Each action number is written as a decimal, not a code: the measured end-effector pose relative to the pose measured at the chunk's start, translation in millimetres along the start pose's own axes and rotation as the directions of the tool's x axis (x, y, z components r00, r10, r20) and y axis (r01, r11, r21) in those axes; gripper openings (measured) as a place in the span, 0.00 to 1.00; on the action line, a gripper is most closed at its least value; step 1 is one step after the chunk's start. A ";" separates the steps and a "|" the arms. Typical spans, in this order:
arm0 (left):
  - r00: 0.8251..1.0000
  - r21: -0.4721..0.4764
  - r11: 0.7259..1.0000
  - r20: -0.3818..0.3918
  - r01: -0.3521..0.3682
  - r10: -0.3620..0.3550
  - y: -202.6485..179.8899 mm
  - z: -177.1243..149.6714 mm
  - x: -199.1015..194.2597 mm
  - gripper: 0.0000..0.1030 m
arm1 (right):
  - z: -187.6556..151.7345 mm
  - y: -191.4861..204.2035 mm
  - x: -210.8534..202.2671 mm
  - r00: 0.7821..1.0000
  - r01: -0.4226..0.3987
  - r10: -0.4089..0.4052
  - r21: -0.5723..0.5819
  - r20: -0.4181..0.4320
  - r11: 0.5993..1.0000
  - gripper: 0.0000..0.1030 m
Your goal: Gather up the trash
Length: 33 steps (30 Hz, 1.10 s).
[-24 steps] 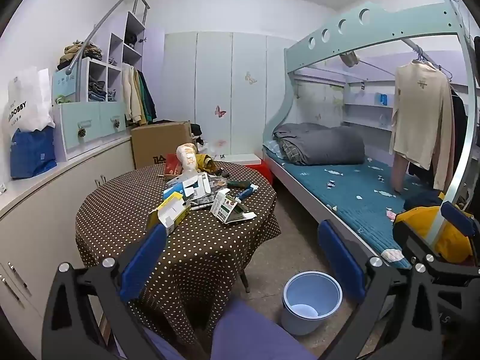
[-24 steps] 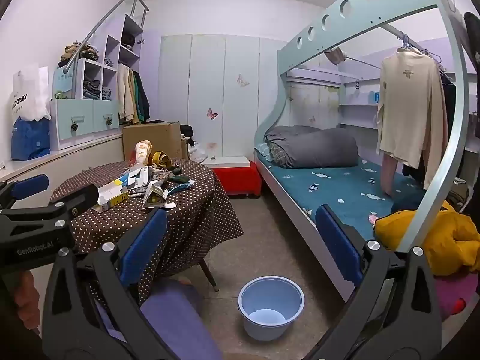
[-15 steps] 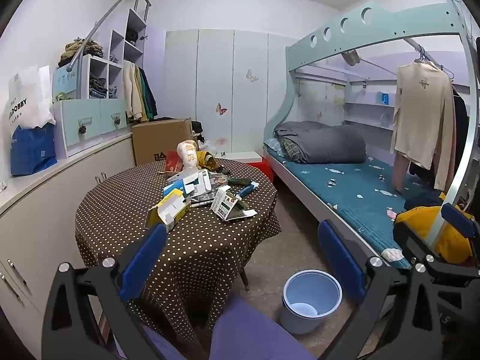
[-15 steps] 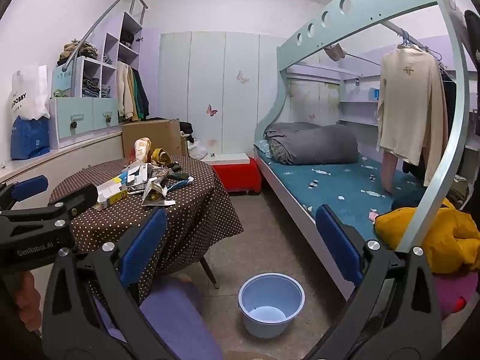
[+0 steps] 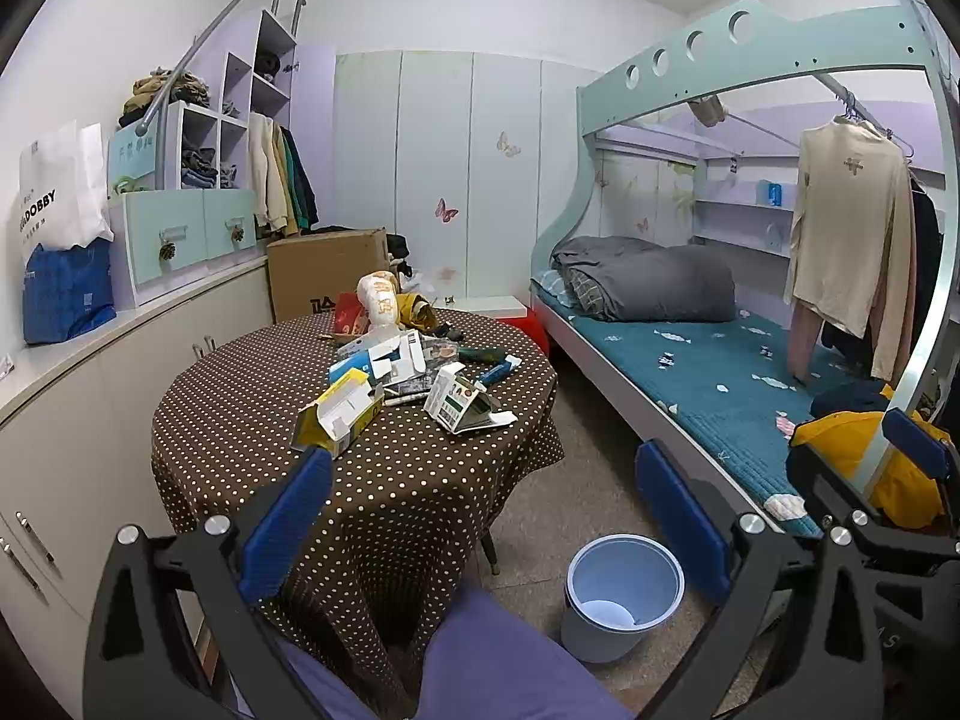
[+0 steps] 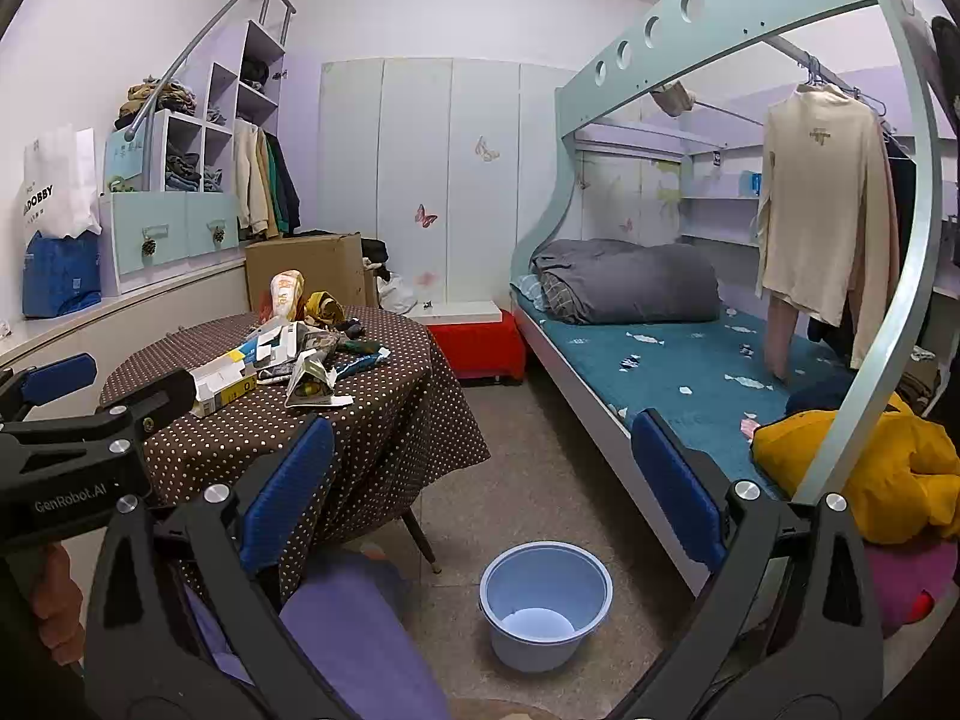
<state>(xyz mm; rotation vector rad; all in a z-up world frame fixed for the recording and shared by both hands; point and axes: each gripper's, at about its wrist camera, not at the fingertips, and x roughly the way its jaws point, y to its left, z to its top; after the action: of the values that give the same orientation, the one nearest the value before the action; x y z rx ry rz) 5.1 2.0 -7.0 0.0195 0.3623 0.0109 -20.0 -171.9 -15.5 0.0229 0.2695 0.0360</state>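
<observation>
Left wrist view: left tool (image 5: 480, 516) wide open, nothing between the blue pads (image 5: 287, 516), hanging short of the counter (image 5: 252, 420), a round one under a brown polka-dot cloth. Trash pile (image 5: 408, 372) sits on the counter at about 12 o'clock from the tool, toward the far half of the top: yellow carton (image 5: 339, 414) torn open nearest, at 11 o'clock; white-green folded box (image 5: 465, 399) just right of it; blue-white flattened boxes and a tall cream bag (image 5: 379, 300) behind, at the far edge. Blue bucket (image 5: 624, 594) on the floor at 4 o'clock, well apart from the pile, looks nearly empty. Right wrist view: right tool (image 6: 480, 498) also fully open and empty, aimed past the counter edge toward the floor; the pile lies at 10 o'clock, the bucket at 6 o'clock just ahead of the pads. The left tool's body shows at 9 o'clock with a hand (image 6: 57, 594) under it. Handling, as a judgement: all light cardboard and paper, will crush and flex, no weight to speak of, not fragile; loose flaps can slip or tear off. Best hold is likely across a folded double wall or spine of a carton, not a single flap; the yellow carton is the closest pick. The bag looks soft, pinch it mid-body.
</observation>
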 end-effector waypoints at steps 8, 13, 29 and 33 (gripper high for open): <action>1.000 -0.005 1.000 -0.001 -0.001 0.001 0.5 0.3 -1.4 0.96 | -0.2 -2.2 2.5 1.000 -0.011 0.011 0.007 -0.006 1.000 0.95; 1.000 -0.012 1.000 -0.007 -0.001 0.001 2.4 0.6 -2.7 0.96 | 0.0 -2.1 1.2 1.000 -0.012 0.012 0.006 -0.005 1.000 0.95; 0.999 0.006 0.999 0.009 0.040 -0.040 -6.4 0.8 -12.4 0.96 | -0.7 6.8 0.2 1.000 -0.021 0.020 -0.034 -0.014 0.999 0.95; 0.999 -0.001 1.000 0.015 0.029 -0.029 -4.3 3.2 -13.1 0.96 | 0.1 2.8 1.3 1.000 -0.007 0.007 -0.022 -0.019 1.000 0.95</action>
<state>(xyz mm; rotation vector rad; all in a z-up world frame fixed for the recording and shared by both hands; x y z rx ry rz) -5.9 -2.5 0.5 0.0130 0.3474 -0.0173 -18.9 -169.1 -15.7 0.0011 0.2874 0.0460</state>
